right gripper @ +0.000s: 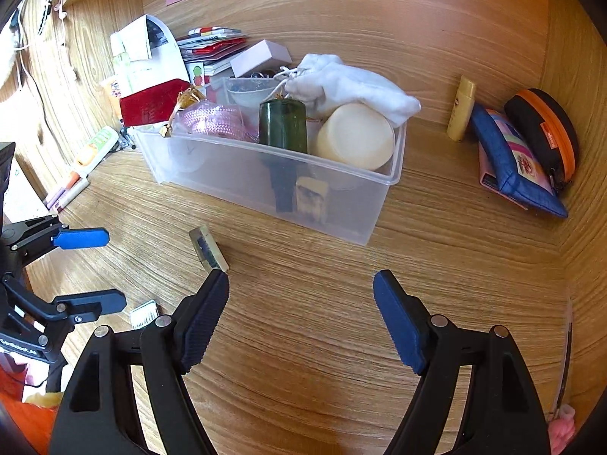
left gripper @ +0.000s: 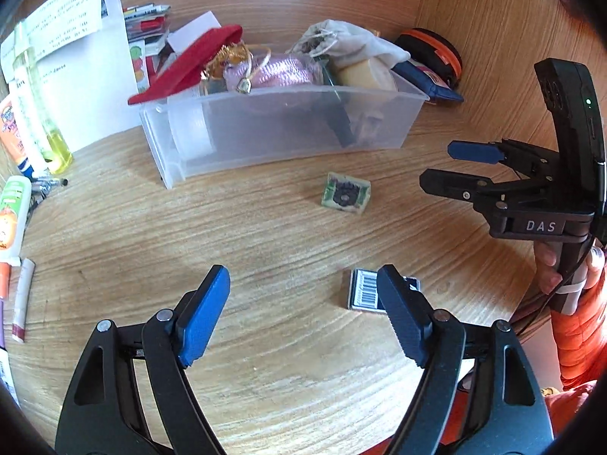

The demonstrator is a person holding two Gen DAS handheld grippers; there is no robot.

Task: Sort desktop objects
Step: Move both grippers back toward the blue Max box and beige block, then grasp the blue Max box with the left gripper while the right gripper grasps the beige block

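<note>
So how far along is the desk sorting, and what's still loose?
Mostly done: the clear bin already holds the green bottle, cream jar, pink yarn and white pouch. Nothing is in hand; the left gripper and right gripper are both open and empty. Left on the desk: the small clear block and the barcode card.

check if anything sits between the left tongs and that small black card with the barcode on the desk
Nothing visible does. The small black barcode card lies flat on the bare wooden desk, just beyond the open left tongs, partly hidden behind one blue pad. The small clear green block lies farther off.
</note>
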